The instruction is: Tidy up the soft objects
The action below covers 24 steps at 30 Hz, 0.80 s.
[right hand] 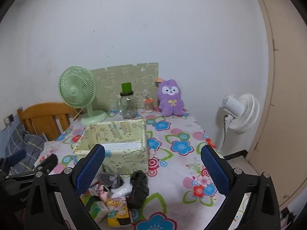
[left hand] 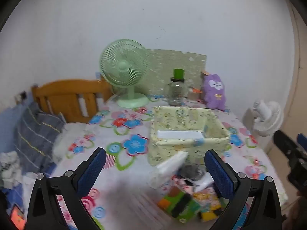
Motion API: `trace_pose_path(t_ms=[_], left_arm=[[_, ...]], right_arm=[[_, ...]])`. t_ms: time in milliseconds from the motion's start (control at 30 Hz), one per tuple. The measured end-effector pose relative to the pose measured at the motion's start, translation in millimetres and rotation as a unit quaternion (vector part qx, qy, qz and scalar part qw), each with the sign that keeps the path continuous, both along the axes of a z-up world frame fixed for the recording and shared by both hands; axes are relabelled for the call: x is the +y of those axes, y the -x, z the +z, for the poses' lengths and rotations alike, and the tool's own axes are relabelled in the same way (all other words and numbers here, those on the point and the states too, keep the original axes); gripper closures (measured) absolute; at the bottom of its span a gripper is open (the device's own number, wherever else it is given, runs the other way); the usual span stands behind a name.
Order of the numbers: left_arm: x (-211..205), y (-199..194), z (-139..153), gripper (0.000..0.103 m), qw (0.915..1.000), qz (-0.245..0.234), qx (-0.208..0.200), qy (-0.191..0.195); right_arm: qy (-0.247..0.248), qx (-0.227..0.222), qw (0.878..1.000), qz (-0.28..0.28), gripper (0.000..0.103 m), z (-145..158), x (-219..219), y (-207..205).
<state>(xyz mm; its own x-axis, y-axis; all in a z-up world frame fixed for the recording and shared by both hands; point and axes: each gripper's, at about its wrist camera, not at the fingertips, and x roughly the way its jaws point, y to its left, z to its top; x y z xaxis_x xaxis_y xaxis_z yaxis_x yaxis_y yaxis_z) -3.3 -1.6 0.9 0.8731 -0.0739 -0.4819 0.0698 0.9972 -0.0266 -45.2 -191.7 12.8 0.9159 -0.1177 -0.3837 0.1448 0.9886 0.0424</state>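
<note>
Nothing soft shows inside the pale-yellow printed fabric box [left hand: 189,132] mid-counter; left gripper [left hand: 154,169] spread, empty. Right view: right gripper [right hand: 152,164] spread; heap of small soft items [right hand: 122,187] near the front edge, unsorted.

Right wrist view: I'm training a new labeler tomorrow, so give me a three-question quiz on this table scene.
1. True or false: the right gripper is shut on an item.
2. Where does the purple plush sit? A) inside the fabric box B) at the table's far edge by the wall C) on the floor
3. Fill in: the pile of small soft items lies on the ___ side of the box.

Key: 1 false, its jaws stand wide open, as do the left gripper's; 2 B; 3 near.
</note>
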Motion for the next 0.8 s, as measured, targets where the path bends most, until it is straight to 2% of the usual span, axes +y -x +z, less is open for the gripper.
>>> trace_pose_path(t_ms=[267, 333, 800], left_arm=[[1, 4, 1, 0.0, 1.0, -0.005, 0.001, 0.002], [-5, 2, 3, 0.0, 1.0, -0.004, -0.001, -0.003], [-9, 2, 0, 0.0, 1.0, -0.007, 0.006, -0.001]], right_arm=[[-0.004, -0.016, 1.0, -0.022, 0.002, -3, -1, -1], [-0.002, 0.0, 1.0, -0.007, 0.002, -10, 3, -5], [-0.007, 0.003, 1.0, -0.001, 0.002, -5, 1, -2]])
